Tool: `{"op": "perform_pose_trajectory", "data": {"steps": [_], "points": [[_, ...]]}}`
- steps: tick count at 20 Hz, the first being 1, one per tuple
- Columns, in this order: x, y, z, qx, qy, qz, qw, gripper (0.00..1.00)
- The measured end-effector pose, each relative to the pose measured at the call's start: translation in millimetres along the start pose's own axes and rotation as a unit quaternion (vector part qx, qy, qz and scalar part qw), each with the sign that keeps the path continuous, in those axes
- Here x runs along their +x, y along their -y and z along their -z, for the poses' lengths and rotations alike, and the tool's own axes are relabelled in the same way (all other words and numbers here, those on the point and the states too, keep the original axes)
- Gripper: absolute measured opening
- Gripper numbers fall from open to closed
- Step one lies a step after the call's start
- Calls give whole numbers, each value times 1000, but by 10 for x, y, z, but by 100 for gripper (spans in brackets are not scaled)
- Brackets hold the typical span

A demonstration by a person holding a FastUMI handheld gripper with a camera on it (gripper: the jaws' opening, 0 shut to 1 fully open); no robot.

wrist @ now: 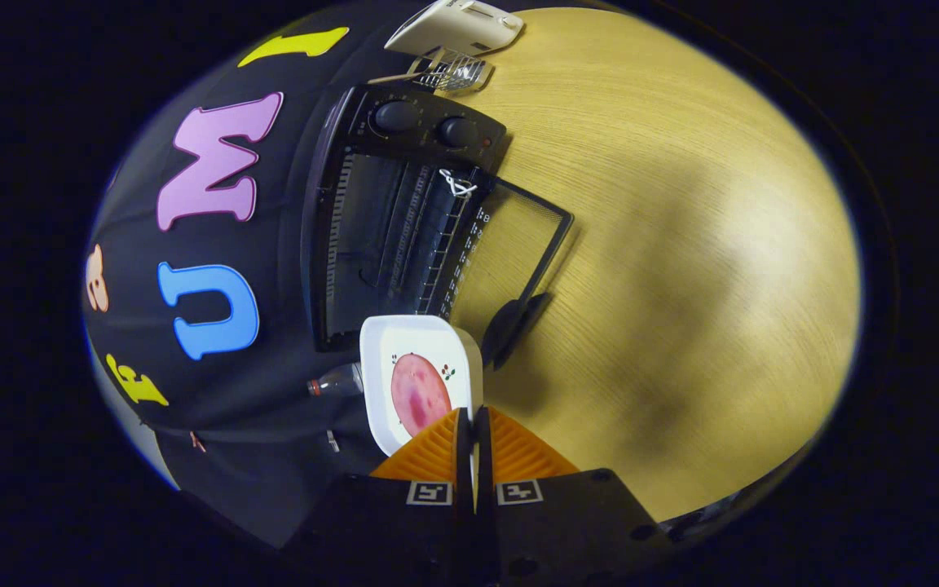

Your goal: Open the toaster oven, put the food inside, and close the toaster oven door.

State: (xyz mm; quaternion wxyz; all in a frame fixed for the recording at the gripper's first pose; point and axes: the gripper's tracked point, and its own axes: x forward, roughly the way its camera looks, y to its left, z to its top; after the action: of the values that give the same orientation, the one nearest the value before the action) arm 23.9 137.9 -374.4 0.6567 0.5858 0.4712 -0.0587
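The jaws of the gripper (473,424) are drawn almost together, pinching the near rim of a white square plate (380,359) between them. On the plate lies a round pink slice of ham (418,393), just ahead of the fingertips (437,444) and a little to their side; small printed motifs sit beside it on the plate's surface. The plate is held tilted and raised, its far edge reaching toward the mouth of the black toaster oven (404,204). The oven door (518,244) hangs open, swung down toward the wooden counter (681,244), its handle (510,326) near the plate's far corner. Inside the oven the wire rack (437,253) is visible, and two control knobs (425,122) sit on the panel beside the opening. Beyond the oven, on the counter, stands a white appliance (457,28) with a small wire basket (453,73) next to it. A clear bottle (337,381) lies beside the plate, near the oven's base.
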Motion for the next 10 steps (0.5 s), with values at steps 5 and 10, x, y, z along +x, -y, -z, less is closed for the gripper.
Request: {"op": "perform_pose_trajectory", "data": {"steps": [5,10], "points": [[636,-246,-487,87,112,-4,990,5],[1000,-536,-854,161,184,-16,969,6]]}}
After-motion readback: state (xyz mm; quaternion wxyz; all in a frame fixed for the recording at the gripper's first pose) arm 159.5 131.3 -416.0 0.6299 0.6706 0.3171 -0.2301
